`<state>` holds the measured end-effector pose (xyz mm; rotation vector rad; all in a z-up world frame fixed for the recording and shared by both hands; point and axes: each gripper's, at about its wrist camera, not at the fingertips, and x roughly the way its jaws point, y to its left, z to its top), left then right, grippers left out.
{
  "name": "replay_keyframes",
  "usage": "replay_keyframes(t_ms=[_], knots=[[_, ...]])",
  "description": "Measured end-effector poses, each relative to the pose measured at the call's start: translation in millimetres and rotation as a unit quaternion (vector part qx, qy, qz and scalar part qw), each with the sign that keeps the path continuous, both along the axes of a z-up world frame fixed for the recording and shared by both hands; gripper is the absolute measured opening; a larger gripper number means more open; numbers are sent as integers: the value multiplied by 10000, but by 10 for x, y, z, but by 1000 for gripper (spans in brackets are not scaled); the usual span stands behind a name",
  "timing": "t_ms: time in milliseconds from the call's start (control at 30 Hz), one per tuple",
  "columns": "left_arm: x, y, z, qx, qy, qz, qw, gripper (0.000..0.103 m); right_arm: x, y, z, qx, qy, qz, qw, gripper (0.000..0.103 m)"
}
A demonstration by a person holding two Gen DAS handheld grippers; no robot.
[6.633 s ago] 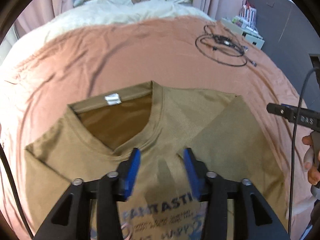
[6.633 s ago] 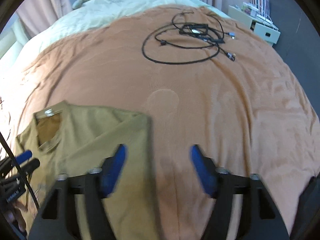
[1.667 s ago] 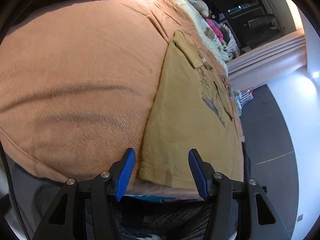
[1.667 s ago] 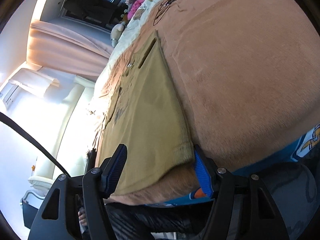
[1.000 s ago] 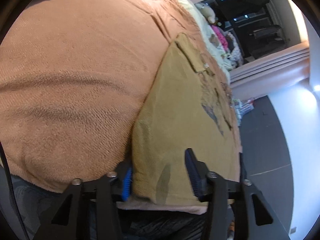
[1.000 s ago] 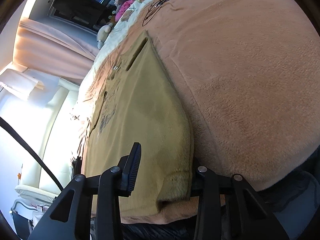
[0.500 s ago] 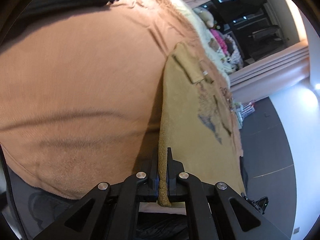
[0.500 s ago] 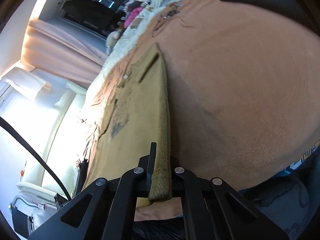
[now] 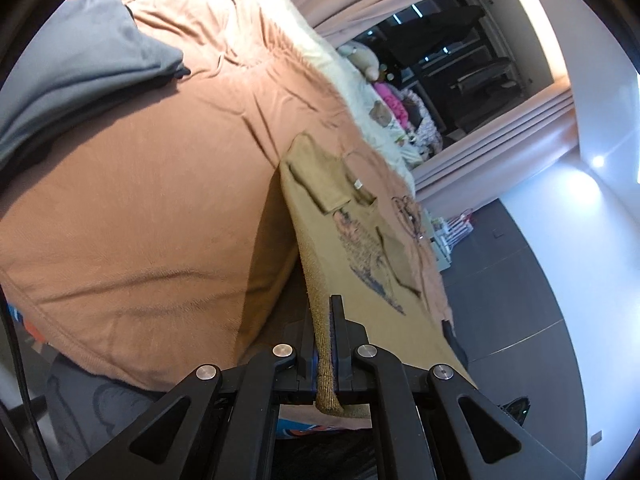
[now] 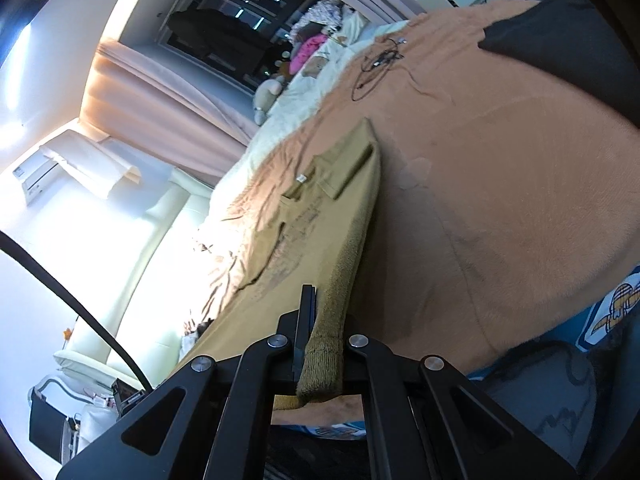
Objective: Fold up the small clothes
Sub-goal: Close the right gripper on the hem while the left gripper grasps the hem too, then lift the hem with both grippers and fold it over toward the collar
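An olive-tan T-shirt (image 9: 360, 248) with a printed front lies lengthwise on the orange-brown blanket (image 9: 140, 208), its sleeves folded in and its collar end far away. My left gripper (image 9: 325, 320) is shut on the shirt's near hem corner, and the pinched cloth stands up between the jaws. In the right wrist view the same T-shirt (image 10: 320, 216) stretches away, and my right gripper (image 10: 322, 316) is shut on its other near hem corner. Both corners are lifted off the blanket, with shadow under the raised edges.
A folded grey garment (image 9: 72, 64) lies at the far left of the blanket. A black cable loop (image 10: 376, 64) rests on the blanket (image 10: 500, 184) beyond the shirt. Soft toys (image 10: 272, 92) and cream bedding sit near the curtains. A dark cloth (image 10: 560, 40) covers the far right.
Both grippers closed onto the shirt's near hem corners and rose, lifting that edge off the blanket. More of the bed and room now shows in both views.
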<state>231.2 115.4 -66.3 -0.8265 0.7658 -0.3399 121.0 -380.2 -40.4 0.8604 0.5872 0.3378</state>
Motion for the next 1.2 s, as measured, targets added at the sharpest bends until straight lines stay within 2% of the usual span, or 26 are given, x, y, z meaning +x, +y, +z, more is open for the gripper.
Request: replay_keyframes(t_ms=[367,600,833,1000,1200], knots=[[-667,56,267,116,-393,-56,9991,3,-565,10,-3,-34,-320,58,9995,0],[-1097,132,186,119,-508,-88,9986,3,-815,-32,-107,-152,-324,151,9992,0],[-1410,160,68,310,-499,-219,9980,3,-1065,-63,-136,-291,-254,305,9988,0],[-1423,151,28,484,-398,-307,9976,3,-1092,-101,-138,-226,-158,392,9988,0],[-1113,95,205,819,-452,-408,9948,3,-684,-181,116,-389,-155,429,9982,0]])
